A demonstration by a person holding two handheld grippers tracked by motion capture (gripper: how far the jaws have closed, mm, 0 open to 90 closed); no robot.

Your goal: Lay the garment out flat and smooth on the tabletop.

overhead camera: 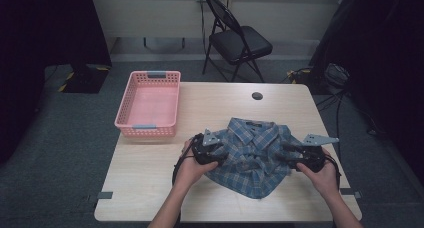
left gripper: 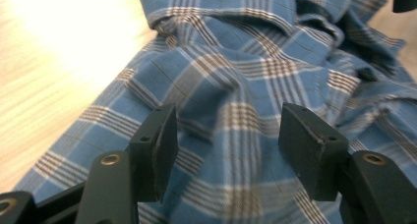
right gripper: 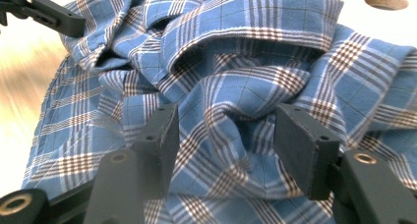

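Lying crumpled on the bench [overhead camera: 150, 183], the plaid shirt [overhead camera: 252, 155] sits between both tools: left tool [overhead camera: 218, 149] and right tool [overhead camera: 289, 155], jaws wide, poised at its opposite edges.

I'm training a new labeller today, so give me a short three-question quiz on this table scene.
1. True or false: the plaid shirt lies inside the pink basket.
2. The left tongs and the right tongs are: A) both open over the shirt, B) both shut on cloth, C) one open, one shut.
3. Fill in: behind the table stands a black folding ____.

Key: 1 false; 2 A; 3 chair.
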